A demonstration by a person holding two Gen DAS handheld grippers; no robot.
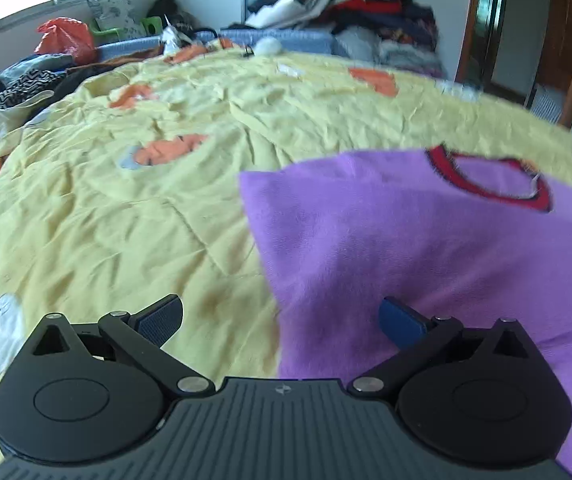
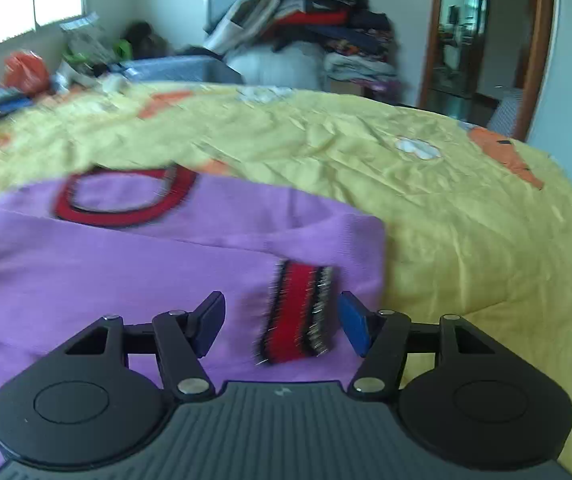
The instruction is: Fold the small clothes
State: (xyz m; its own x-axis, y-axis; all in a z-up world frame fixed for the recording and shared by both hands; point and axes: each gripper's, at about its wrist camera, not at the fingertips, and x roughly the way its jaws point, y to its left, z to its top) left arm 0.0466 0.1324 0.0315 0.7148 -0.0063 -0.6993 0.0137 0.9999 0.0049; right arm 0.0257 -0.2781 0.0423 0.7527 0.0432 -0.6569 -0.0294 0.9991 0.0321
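Bed (image 1: 105, 220) carries purple shirt (image 1: 426, 248) flat for folding, cuff (image 2: 296, 316) tucked inward at 6 o'clock; left gripper (image 1: 281, 320) and right gripper (image 2: 281, 322) fingers both released, gripping nothing.

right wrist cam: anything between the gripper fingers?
Yes, the red striped cuff of the purple shirt lies between the open right gripper fingers, ungripped.

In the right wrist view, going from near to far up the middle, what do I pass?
Right tool → red striped cuff → purple top → red neckline → yellow bedspread → pile of clothes at the wall.
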